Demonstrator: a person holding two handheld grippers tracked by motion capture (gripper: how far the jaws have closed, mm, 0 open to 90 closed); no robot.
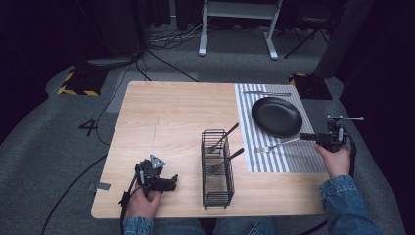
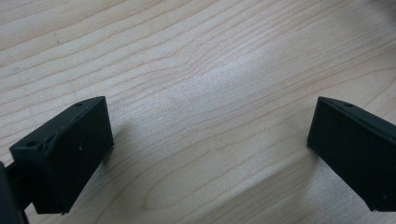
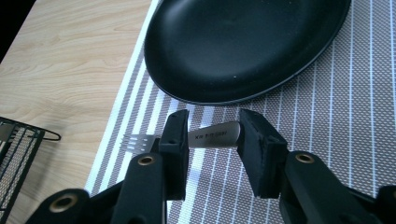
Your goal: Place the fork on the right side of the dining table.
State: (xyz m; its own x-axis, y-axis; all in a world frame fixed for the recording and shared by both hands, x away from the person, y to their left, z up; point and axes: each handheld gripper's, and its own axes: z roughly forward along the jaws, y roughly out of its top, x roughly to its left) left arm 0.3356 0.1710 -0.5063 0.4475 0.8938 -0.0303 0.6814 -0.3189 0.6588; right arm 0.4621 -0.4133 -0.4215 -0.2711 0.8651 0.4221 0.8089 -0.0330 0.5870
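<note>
I am looking along the right tongs (image 3: 212, 135) and seeing the jaws standing partly apart, with the handle of a fork (image 3: 205, 137) lying crosswise in the gap; the pads are not pressing on it as far as I can make out, so I am reading this as a fork resting on the mat rather than one being gripped. The fork is lying on the striped placemat (image 3: 327, 121) just beyond the jaw tips, its tines poking out past the left-hand jaw, and the black plate (image 3: 243, 46) is sitting right ahead of it; that spot beside the plate is where a fork belongs in a place setting, which I am taking to be the reason it is lying there. In the high view the right tongs (image 1: 313, 137) are reaching in level from the edge of the mat, which is keeping them clear of the plate. Farther off to that side, the wire cutlery basket (image 1: 217, 169) is standing on the surface (image 1: 166, 112) with two more utensils leaning in it, presumably waiting their turn. My left tongs (image 2: 210, 154) are hanging wide open over bare wood, holding nothing, parked well away from the basket so that they are not crowding the work.
</note>
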